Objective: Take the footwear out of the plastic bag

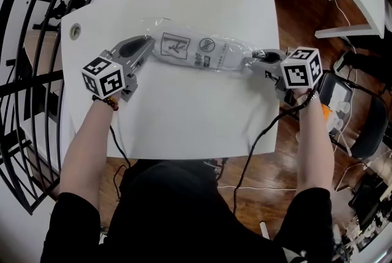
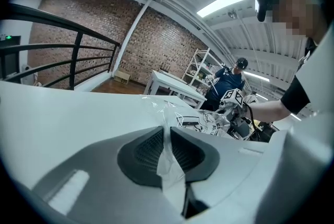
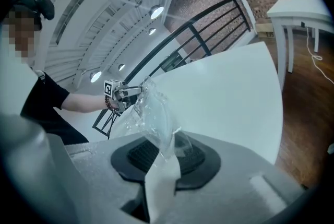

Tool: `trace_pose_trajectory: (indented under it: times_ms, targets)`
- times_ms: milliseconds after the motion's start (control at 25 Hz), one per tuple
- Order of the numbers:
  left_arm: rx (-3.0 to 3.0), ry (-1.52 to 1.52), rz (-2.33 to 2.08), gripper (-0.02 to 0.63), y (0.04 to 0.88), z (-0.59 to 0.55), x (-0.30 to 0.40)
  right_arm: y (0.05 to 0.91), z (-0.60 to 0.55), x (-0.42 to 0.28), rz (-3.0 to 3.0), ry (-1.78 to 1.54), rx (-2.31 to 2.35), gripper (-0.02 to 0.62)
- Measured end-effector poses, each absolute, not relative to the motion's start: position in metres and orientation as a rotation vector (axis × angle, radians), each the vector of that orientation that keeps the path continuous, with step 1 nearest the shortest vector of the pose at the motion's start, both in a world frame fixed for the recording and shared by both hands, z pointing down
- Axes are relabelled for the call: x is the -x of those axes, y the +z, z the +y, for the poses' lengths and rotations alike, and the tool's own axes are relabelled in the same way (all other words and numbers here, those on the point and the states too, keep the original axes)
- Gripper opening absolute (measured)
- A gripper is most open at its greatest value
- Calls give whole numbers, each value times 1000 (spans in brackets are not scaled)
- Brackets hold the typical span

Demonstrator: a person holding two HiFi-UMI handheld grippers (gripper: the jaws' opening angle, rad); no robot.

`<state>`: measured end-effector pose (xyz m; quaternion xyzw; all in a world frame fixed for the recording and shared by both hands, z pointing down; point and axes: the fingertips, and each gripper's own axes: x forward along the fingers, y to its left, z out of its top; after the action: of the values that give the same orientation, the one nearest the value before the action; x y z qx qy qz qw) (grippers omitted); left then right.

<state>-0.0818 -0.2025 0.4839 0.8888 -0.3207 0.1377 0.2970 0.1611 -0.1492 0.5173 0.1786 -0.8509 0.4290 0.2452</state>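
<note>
Bright, even indoor light from ceiling strip light and round lamps. White bench slightly blown out, shadows faint. Heavy fisheye bending, black vignetted corners; near foreground soft in gripper views.

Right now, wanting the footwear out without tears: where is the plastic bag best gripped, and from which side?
Probably at its flat ends, coming in from left and right: the plastic bag lies crosswise, bulging mid-length. The left gripper and right gripper pinch there.
</note>
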Motion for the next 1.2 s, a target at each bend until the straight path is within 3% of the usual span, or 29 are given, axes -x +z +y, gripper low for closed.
trace_pose_trajectory:
  times_ms: [160, 1200]
  targets:
    - [-2331, 331, -877, 17, 481, -203, 97, 511, -148, -165, -2340, 1190, -525, 78]
    - [-2304, 443, -891, 17, 484, -198, 108, 498, -148, -189, -2374, 1291, -566, 72]
